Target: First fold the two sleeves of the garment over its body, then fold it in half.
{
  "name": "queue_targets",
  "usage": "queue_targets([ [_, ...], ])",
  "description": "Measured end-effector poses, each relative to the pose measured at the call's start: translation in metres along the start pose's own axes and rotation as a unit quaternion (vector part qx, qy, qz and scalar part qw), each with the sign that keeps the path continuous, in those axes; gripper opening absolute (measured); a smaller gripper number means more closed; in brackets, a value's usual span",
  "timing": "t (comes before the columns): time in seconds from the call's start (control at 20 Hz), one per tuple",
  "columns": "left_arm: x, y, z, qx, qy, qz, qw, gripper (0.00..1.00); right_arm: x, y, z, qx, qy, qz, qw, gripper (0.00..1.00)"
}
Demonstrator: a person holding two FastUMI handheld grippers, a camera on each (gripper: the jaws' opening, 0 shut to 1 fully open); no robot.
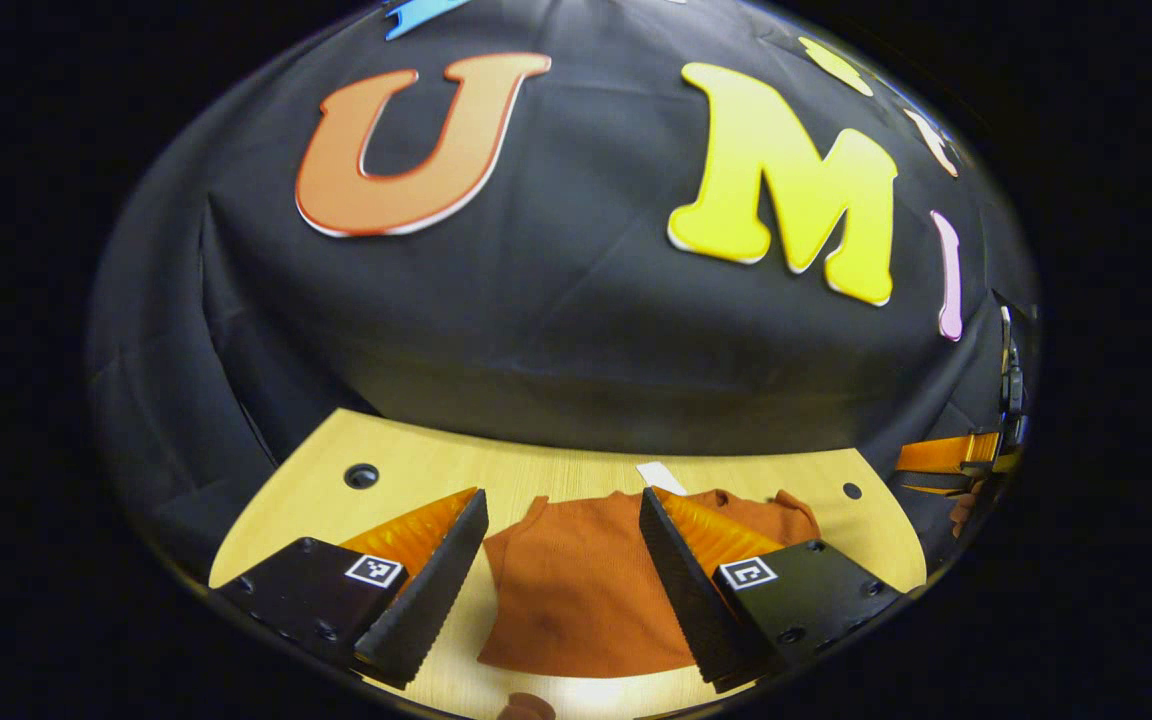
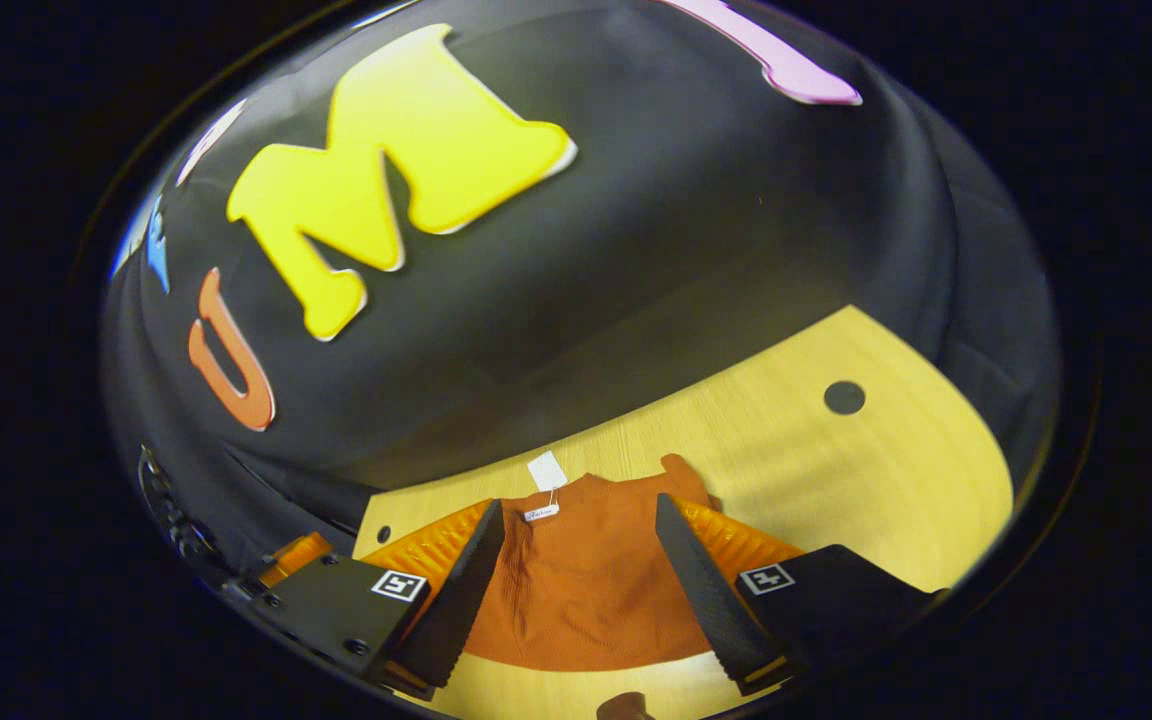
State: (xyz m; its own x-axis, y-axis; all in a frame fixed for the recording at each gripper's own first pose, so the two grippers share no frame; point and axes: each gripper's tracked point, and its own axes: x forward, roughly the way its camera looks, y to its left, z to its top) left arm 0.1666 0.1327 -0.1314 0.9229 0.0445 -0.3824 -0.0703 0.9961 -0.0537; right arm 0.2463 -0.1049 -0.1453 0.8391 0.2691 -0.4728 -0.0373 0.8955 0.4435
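I see the shirt (image 2: 591, 580) flat on the bench (image 2: 876, 470), collar and blank white tag (image 2: 547, 470) toward 12 o'clock; left tool (image 1: 561, 575) and right tool (image 2: 576, 590) both released.

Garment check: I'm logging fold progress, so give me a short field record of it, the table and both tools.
garment: orange garment, lying flat on the table, looks compactly folded
tag: white tag at its far edge
table: light wooden table
left tool: left tool open, above the garment
right tool: right tool open, above the garment
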Motion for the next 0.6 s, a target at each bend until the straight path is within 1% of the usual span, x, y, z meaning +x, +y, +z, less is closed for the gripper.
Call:
queue_targets([
  [0.05,-0.017,0.000,0.006,0.003,-0.014,0.010,1.000,0.99,-0.014,0.000,0.002,-0.027,-0.012,-0.013,0.999,0.92],
  [0.15,-0.052,0.000,0.014,0.005,-0.035,0.020,0.999,0.98,-0.045,0.007,0.006,-0.070,-0.038,-0.025,0.996,0.92],
  [0.2,-0.069,0.001,0.016,0.007,-0.044,0.024,0.999,0.98,-0.059,0.007,0.000,-0.095,-0.040,-0.039,0.994,0.97],
  [0.3,-0.098,-0.002,0.018,0.007,-0.059,0.027,0.998,0.98,-0.087,0.000,-0.005,-0.133,-0.060,-0.064,0.987,0.98],
  [0.45,-0.135,-0.007,0.020,0.004,-0.083,0.028,0.996,0.98,-0.130,-0.006,-0.009,-0.163,-0.106,-0.099,0.976,0.98],
  [0.5,-0.147,-0.010,0.018,0.010,-0.086,0.026,0.996,1.00,-0.142,-0.009,-0.014,-0.170,-0.117,-0.111,0.972,0.98],
  [0.55,-0.158,-0.012,0.015,0.018,-0.089,0.027,0.995,0.98,-0.154,-0.012,-0.020,-0.175,-0.128,-0.121,0.969,0.98],
  [0.6,-0.168,-0.014,0.012,0.024,-0.091,0.025,0.995,0.98,-0.165,-0.014,-0.026,-0.179,-0.135,-0.126,0.966,0.98],
])
